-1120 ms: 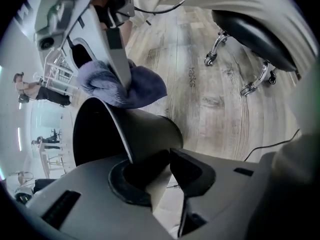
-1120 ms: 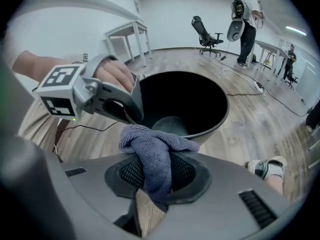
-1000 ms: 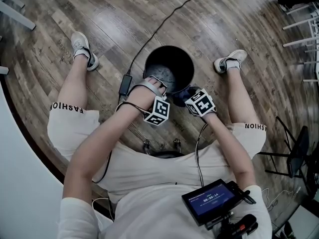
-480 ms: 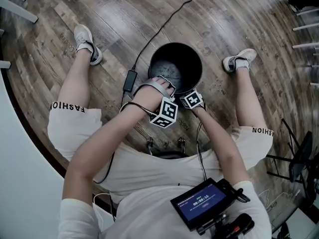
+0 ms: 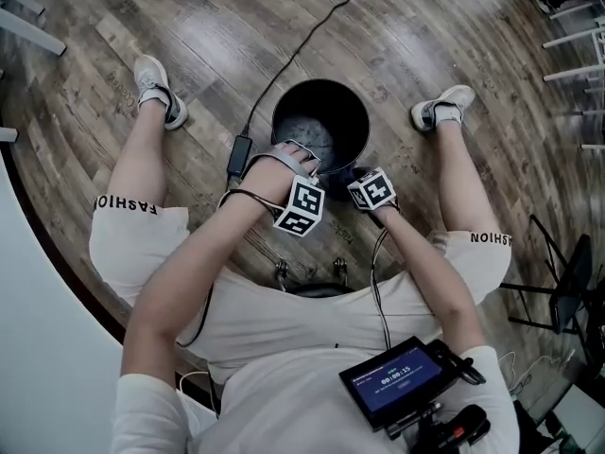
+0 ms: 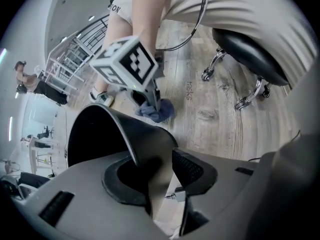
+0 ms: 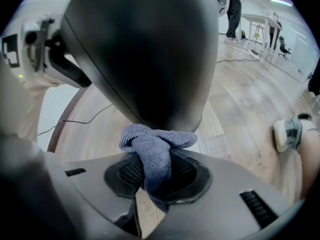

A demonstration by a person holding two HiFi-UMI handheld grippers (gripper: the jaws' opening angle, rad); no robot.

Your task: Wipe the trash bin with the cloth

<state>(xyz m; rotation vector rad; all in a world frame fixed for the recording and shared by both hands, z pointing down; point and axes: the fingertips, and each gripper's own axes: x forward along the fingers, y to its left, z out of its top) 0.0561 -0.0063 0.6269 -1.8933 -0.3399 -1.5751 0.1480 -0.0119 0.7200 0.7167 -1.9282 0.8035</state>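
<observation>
Wooden floor (image 5: pixel 189 45) carries all items; no table is present. A wheeled stool (image 6: pixel 250 54), on which the person sits, stands just behind the trash bin (image 5: pixel 352 112). The bin is black and round, mouth up, on the floor between the person's two shoes (image 5: pixel 156 88). The left claw (image 6: pixel 160 169) reaches over the bin's near rim with the wall between its jaws. The jaws have just been opening: one pad lies against the wall, a gap shows at the other, so the bin is released rather than clamped. The right claw (image 7: pixel 152 176) is low against the outside of the bin on its near side, clenched on a bunched blue-grey cloth (image 7: pixel 152 144). The cloth touches the bin's outer wall close to its base. Judgement on progress: wiping is under way on the near outer wall only. No view shows which parts are clean, so the far side, the rim and the inside must be counted as outstanding. Obstructions: a black cable (image 5: pixel 312 36) runs across the floor beyond the bin to a small black block (image 5: pixel 236 159) lying just beside the bin's left side, near the left claw. It could snag if the bin is turned or the cloth is carried round that side. Furniture legs beyond the bin stand well apart from it and pose no hindrance.
</observation>
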